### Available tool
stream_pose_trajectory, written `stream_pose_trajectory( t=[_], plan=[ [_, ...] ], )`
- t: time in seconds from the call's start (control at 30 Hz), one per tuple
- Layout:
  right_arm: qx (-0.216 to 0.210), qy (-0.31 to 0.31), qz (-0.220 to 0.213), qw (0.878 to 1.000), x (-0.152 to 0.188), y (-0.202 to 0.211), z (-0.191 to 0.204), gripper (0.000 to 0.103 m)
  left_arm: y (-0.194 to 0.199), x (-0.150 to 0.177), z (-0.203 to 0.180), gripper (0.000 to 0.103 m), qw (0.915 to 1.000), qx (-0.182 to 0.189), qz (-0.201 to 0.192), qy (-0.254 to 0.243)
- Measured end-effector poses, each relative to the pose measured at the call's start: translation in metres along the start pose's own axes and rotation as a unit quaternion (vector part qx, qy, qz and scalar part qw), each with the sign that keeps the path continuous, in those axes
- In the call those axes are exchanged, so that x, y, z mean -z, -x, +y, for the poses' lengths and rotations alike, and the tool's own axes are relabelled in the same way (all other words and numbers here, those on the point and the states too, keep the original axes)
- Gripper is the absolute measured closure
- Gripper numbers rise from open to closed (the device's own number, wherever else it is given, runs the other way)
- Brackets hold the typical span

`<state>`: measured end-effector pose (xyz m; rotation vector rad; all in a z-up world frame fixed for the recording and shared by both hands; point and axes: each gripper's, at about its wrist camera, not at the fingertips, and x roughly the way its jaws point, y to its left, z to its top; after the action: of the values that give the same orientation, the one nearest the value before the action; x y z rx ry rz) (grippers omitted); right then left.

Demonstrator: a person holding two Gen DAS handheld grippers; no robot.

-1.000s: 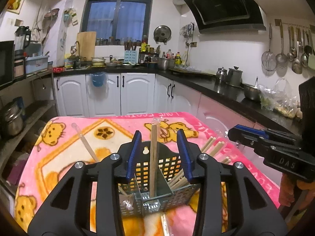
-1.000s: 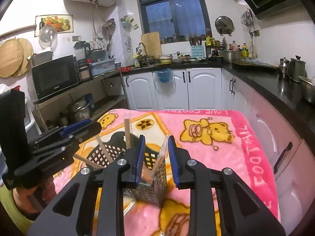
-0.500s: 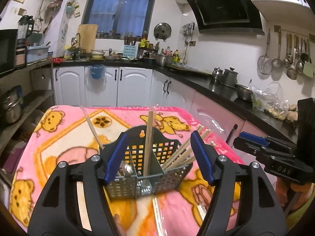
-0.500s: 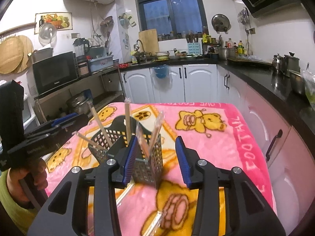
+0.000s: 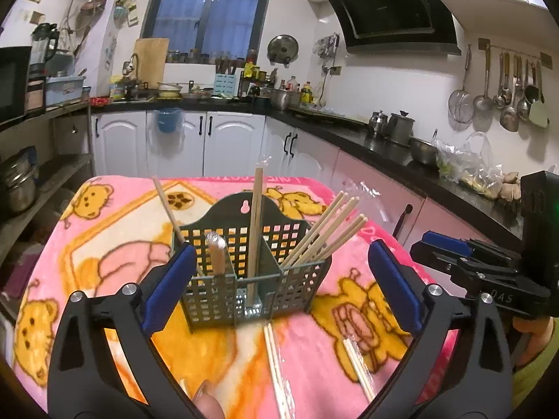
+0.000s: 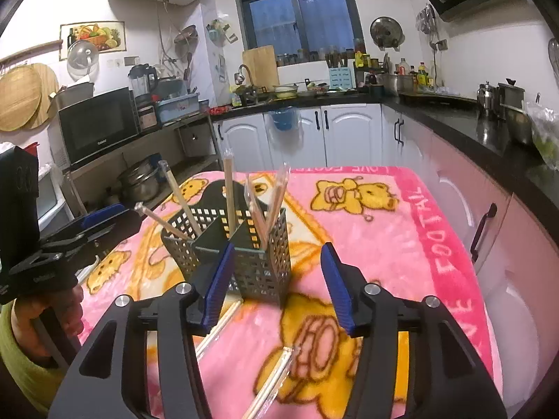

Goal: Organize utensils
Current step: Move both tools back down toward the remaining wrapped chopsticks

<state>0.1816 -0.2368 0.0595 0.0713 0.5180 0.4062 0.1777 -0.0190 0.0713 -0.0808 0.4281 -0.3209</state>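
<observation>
A dark grey perforated utensil basket (image 5: 244, 279) with three compartments stands on the pink bear blanket (image 5: 104, 251); it also shows in the right wrist view (image 6: 258, 255). An upright chopstick (image 5: 255, 223) stands in its middle part, a bundle of chopsticks (image 5: 325, 230) leans in its right part, and a wrapped stick (image 5: 217, 251) sits in its left part. My left gripper (image 5: 279, 289) is open and empty, just in front of the basket. My right gripper (image 6: 276, 282) is open and empty, beside the basket's corner. Loose chopsticks (image 5: 276, 366) lie on the blanket; they also show in the right wrist view (image 6: 276, 380).
The blanket-covered table's right edge (image 6: 468, 279) borders pink cabinets and a black counter (image 6: 489, 129). A shelf with pots (image 6: 139, 181) and a microwave (image 6: 97, 122) stands to the left. White cabinets (image 5: 174, 139) line the far wall.
Both grippers opened wide and drew back from the basket. The right one let go of the wrapped chopsticks, which now stand in the basket; the left one opened around the upright chopstick.
</observation>
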Motion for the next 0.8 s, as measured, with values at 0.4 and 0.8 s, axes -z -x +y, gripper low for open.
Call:
stream_pose_trajectory(
  t=[0.4,0.8],
  plan=[
    [0.004,0.001,0.01,1.0,0.018,0.005,0.001,0.046,-0.002,0.024,0.002,0.011,0.9997,-0.009,0.023,0.0],
    [-0.001,0.001,0.042,0.999,0.038,-0.007,0.001,0.042,-0.002,0.044,0.012,0.011,0.9985,-0.028,0.047,-0.001]
  ],
)
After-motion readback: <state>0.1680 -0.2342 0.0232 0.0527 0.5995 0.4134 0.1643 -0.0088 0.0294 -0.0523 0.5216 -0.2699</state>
